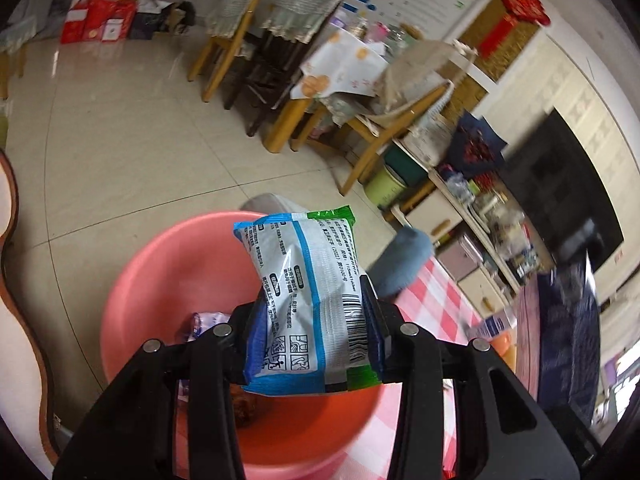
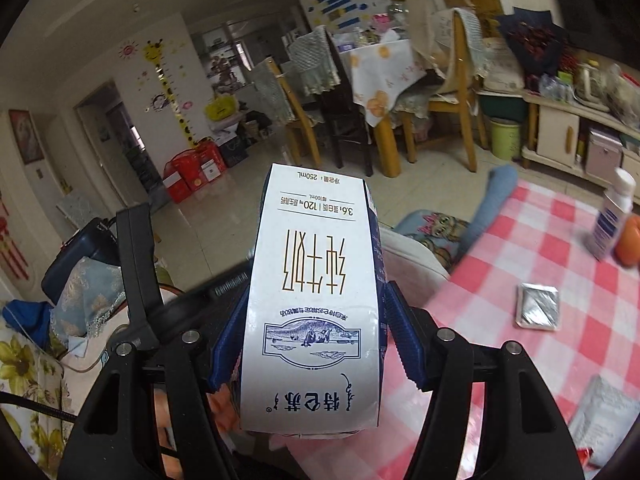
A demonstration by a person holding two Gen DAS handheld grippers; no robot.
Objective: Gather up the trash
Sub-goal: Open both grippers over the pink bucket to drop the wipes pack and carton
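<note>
L gripper (image 1: 316,344) is clamping a blue/white snack packet (image 1: 308,296) btwn its pads, bottom centre of the left wrist view, packet sticking up toward frame centre. Right under/behind it a pink basin (image 1: 168,272) is sitting lower left. It's already holding some trash: a purple wrapper (image 1: 200,324) and something brown (image 1: 246,404), can't tell what. So the packet is hanging over the basin, not yet dropped.

R gripper (image 2: 312,344) is gripping a white milk carton (image 2: 316,300), bottom centre of the right wrist view, jaws pressing on both its sides, print upside down. The carton is being held above the edge of the red-checked tablecloth (image 2: 532,248), basin not in this view.

Still lying on the cloth, right side of the frame: a foil tray (image 2: 538,306) mid right, a grey pouch (image 2: 604,416) lower right. Farther, upper right edge: a white bottle (image 2: 612,216) touching or just beside an orange thing (image 2: 630,244), blurred.

Progress, my read: partway. Some pcs in, two in hand, at least two left on the table.
</note>
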